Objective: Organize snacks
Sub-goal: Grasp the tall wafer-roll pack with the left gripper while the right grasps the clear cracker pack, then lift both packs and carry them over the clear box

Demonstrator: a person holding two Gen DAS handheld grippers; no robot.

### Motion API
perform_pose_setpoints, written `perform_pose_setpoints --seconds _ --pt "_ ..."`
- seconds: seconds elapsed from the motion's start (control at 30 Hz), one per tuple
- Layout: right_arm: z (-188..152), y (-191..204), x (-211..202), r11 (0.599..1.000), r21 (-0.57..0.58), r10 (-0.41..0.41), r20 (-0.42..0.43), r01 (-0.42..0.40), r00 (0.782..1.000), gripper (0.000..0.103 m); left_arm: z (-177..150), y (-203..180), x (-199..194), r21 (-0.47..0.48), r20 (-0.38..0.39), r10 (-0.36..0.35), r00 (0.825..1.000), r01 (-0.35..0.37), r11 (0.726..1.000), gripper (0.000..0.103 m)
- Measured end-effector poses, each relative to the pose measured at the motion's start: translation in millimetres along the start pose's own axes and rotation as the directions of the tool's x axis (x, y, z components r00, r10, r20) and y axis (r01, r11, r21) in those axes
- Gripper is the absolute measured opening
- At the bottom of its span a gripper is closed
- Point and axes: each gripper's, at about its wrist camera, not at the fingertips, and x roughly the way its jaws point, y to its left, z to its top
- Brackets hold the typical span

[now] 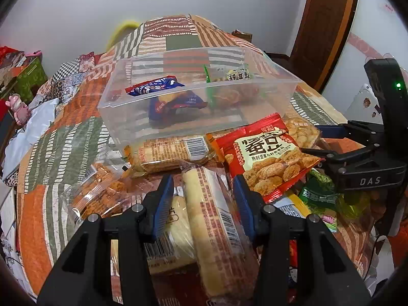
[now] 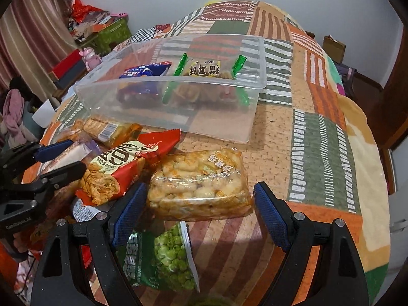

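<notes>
In the left wrist view, at lower centre, the left tool (image 1: 204,191) is clamped on a long clear-wrapped pale biscuit pack (image 1: 211,224), whose long axis runs along the fingers. The clear plastic box (image 1: 142,117) lies straight ahead, mid-frame.

In the right wrist view, the right tool (image 2: 199,204) stands apart around a clear rectangular cracker pack (image 2: 199,186), its long axis across the gap, pads not seen pressing.
</notes>
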Motion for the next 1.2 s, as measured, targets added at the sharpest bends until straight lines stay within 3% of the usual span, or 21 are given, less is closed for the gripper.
perform_pose_setpoints --seconds 0.23,0.8,1.2 --pt "-4.1 -5.9 -9.5 1.0 0.022 0.006 0.033 -0.007 0.999 0.074 0.0 5.4 -3.6 -0.017 0.006 -0.015 1.0 0.015 1.0 0.031" --pt "2.6 -0.7 -58.5 0.999 0.036 0.014 0.172 -0.02 0.985 0.074 1.8 11.5 -49.5 -0.054 0.105 -0.042 0.994 0.048 0.997 0.023" --pt "8.7 21.4 -74.1 0.996 -0.003 0.082 0.231 -0.084 0.969 0.074 17.2 7.1 -82.7 -0.058 0.188 -0.056 0.981 0.068 0.996 0.022"
